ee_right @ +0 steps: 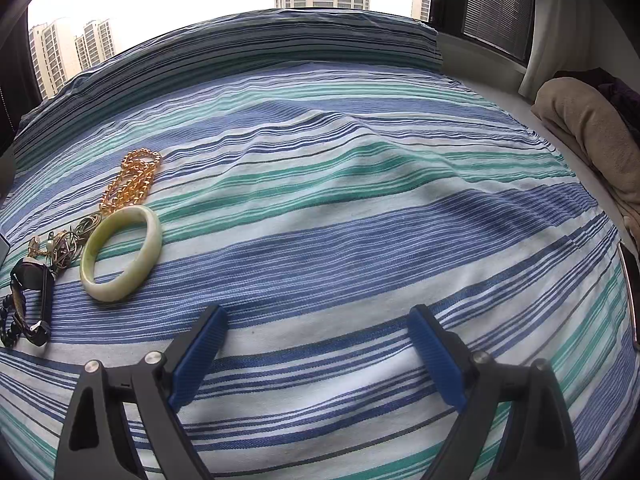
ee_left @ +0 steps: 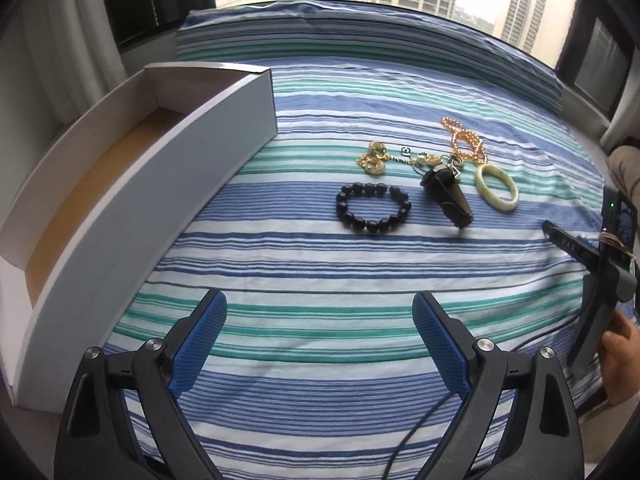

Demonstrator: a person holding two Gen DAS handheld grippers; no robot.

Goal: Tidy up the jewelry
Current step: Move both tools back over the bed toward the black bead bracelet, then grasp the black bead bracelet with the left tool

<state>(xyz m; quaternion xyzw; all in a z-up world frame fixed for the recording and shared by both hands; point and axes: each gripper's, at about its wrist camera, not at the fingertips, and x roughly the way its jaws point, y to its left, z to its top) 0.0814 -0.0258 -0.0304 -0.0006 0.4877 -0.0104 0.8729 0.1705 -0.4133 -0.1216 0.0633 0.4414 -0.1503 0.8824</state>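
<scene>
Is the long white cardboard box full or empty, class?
Empty: the long white cardboard box shows only its bare brown floor; all jewelry lies outside on the striped cloth.

Left tongs (ee_left: 320, 332) gape at lower centre; black bead bracelet (ee_left: 373, 208) mid-frame; white box (ee_left: 132, 200) at left.

- The striped cloth (ee_left: 320, 264) is woven fabric, matt, with a fine ribbed weave.
- The box (ee_left: 160, 184), left of the cloth, is smooth matt cardboard, white outside and brown inside on its floor.
- The black bead bracelet (ee_left: 373, 208) on the cloth is glossy.
- The bangle (ee_right: 120, 254) looks like polished pale green stone, smooth and shiny.
- The gold bead chain (ee_right: 134, 182), just beyond the bangle, glints like metal.
- The left tongs (ee_left: 320, 340) have dark matt plastic arms, blue textured pads (ee_left: 200, 340) and bright metal screws.
</scene>
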